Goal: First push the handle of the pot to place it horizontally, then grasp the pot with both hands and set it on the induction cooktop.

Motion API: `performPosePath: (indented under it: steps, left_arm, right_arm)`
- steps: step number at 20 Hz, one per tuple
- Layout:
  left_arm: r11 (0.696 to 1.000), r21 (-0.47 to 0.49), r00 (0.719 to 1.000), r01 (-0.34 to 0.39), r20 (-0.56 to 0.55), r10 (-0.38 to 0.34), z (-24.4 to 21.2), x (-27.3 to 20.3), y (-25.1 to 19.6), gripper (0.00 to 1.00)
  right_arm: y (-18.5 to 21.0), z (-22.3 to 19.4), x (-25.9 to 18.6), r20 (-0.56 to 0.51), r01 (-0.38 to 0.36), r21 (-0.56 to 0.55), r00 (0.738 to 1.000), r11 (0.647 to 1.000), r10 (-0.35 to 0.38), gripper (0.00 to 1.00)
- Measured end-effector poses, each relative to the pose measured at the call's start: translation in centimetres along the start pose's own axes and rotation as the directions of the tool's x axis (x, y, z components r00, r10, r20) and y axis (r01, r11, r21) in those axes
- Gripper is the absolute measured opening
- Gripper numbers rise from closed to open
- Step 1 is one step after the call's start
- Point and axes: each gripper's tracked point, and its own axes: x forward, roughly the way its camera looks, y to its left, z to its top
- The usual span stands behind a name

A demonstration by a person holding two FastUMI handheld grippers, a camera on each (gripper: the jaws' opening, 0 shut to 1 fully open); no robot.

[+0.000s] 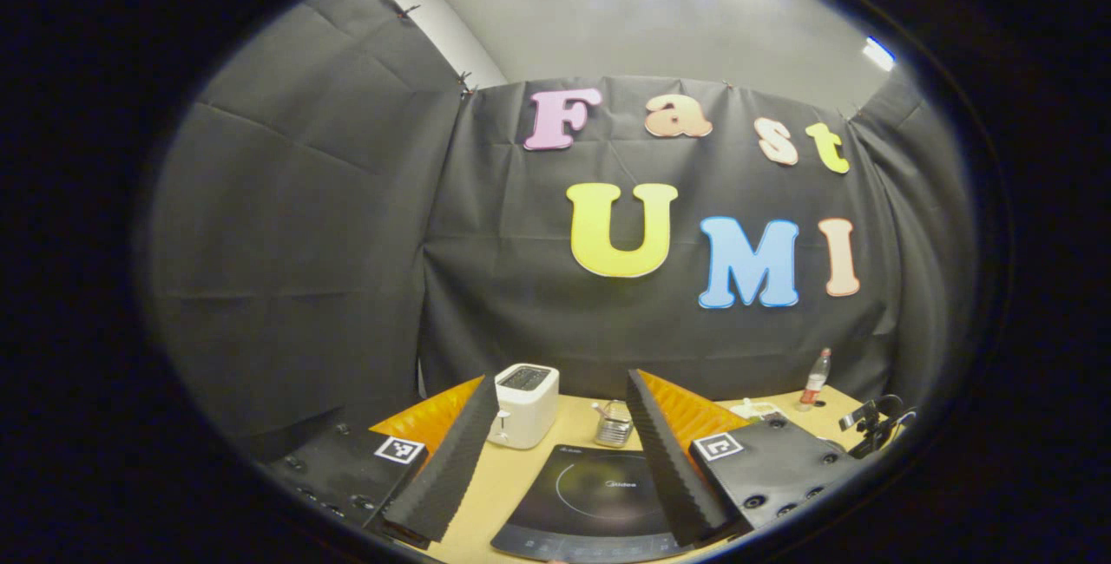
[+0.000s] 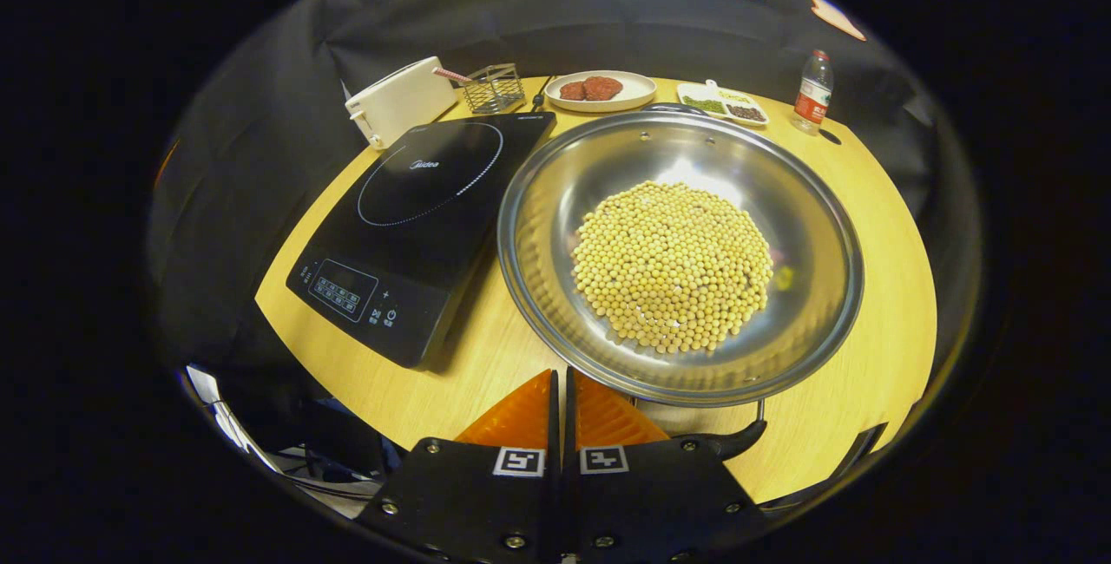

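The round wooden surface (image 2: 877, 390) is crowded. My right tongs (image 2: 562, 395), closed and empty, sit at bottom centre; my left tongs (image 1: 564, 451) gape. The pot (image 2: 681, 256) fills mid-frame, beans (image 2: 673, 265) loose: shoving its handle (image 2: 725, 441) hard could spill them.

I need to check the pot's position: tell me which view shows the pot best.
The right gripper view. It looks down into the pot, showing its whole rim, the beans inside, and its dark handle beside the right gripper. The left gripper view shows the cooktop and toaster instead.
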Motion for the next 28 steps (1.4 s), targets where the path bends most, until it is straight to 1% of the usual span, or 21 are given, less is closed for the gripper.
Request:
performPosePath:
  steps: [2,3,4,5,8,9,10,18,19,28]
  left_arm:
    - [1.0,0.008,1.0,0.017,-0.006,-0.017,0.0,0.3,-1.5,0.97]
    - [1.0,0.011,1.0,0.024,-0.012,-0.024,0.0,0.4,-2.2,0.99]
    - [1.0,0.011,0.999,0.03,-0.015,-0.029,-0.1,0.6,-3.1,0.99]
    - [0.999,0.008,0.999,0.032,-0.014,-0.032,0.0,0.7,-3.8,0.96]
    - [0.999,-0.002,0.999,0.039,-0.01,-0.039,0.2,0.6,-6.0,0.96]
    - [0.999,-0.001,0.999,0.042,-0.008,-0.042,0.3,0.6,-6.8,0.99]
    - [0.999,0.003,0.999,0.044,-0.009,-0.044,0.3,0.8,-7.5,0.96]
    - [0.997,0.032,0.997,0.074,0.005,-0.074,1.5,1.1,-12.5,0.96]
    - [0.997,0.031,0.997,0.077,0.003,-0.077,1.5,1.2,-13.1,0.99]
    - [0.997,0.026,0.997,0.075,-0.014,-0.075,0.8,1.6,-16.0,0.99]
  right_arm:
    - [-0.9,-0.3,-0.3,-0.004,0.0,0.022,1.0,1.0,0.0,0.01]
    - [-1.4,-0.4,-0.4,-0.007,-0.002,0.031,1.0,1.0,0.002,0.01]
    - [-1.9,-0.7,-0.6,-0.012,-0.005,0.033,1.0,0.999,0.005,0.01]
    - [-2.3,-0.8,-0.7,-0.015,-0.006,0.03,1.0,1.0,0.007,0.01]
    - [-3.7,-1.1,-1.1,-0.028,-0.003,0.012,1.0,1.0,0.004,0.01]
    - [-4.1,-1.0,-1.2,-0.029,-0.006,0.006,1.0,1.0,0.006,0.01]
    - [-4.4,-1.0,-1.3,-0.03,-0.008,0.002,1.0,1.0,0.008,0.01]
    - [-7.0,-1.0,-2.0,-0.038,-0.015,-0.009,0.999,1.0,0.014,0.01]
    - [-7.4,-1.0,-2.1,-0.04,-0.01,-0.015,0.999,1.0,0.009,0.01]
    - [-11.9,-0.4,-2.5,-0.037,0.074,-0.062,0.996,0.995,-0.077,0.01]
